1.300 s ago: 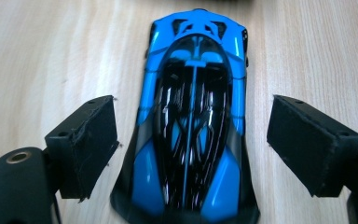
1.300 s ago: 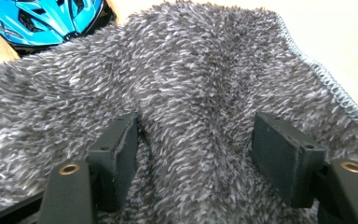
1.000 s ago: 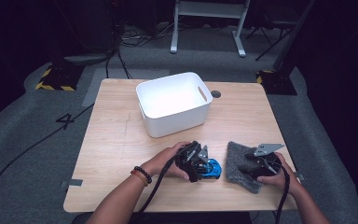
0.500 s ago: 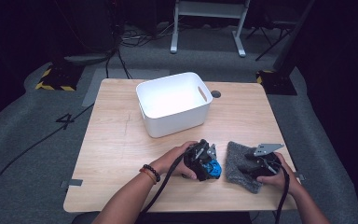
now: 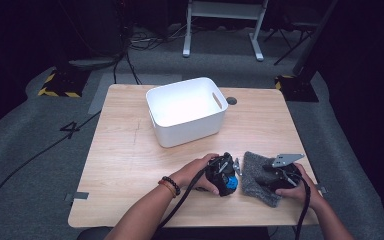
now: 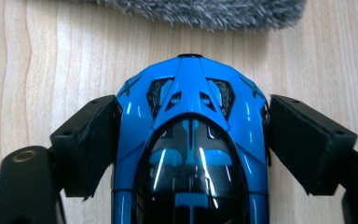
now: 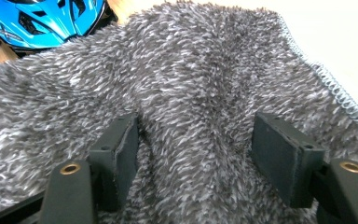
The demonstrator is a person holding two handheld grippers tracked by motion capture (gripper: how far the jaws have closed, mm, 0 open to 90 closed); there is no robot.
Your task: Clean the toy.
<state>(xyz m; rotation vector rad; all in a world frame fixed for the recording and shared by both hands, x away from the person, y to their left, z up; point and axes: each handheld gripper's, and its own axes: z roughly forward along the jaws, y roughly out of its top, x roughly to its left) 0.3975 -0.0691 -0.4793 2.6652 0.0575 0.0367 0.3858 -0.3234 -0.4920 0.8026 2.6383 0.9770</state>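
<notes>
A blue and black toy car (image 6: 191,126) sits on the wooden table between the pads of my left gripper (image 6: 192,140), which press on both its sides. These jaws have just been closing a little further on it. From above, the car (image 5: 232,185) and left gripper (image 5: 228,180) lie just left of a grey fuzzy cloth (image 5: 254,175). My right gripper (image 5: 275,181) rests on that cloth. Its jaws stand wide, set down into the pile (image 7: 191,70), with a raised fold between them (image 7: 196,144). The car's nose (image 7: 42,18) touches the cloth's far edge.
A white bin (image 5: 187,127) stands at the back middle of the table (image 5: 125,165). A small metal piece (image 5: 237,165) lies by the cloth's left edge. Both forearms come in over the front edge. Cables trail from both grippers.
My left hand has slid the car to the right, up to the cloth's edge. The right hand and the cloth have stayed put.
</notes>
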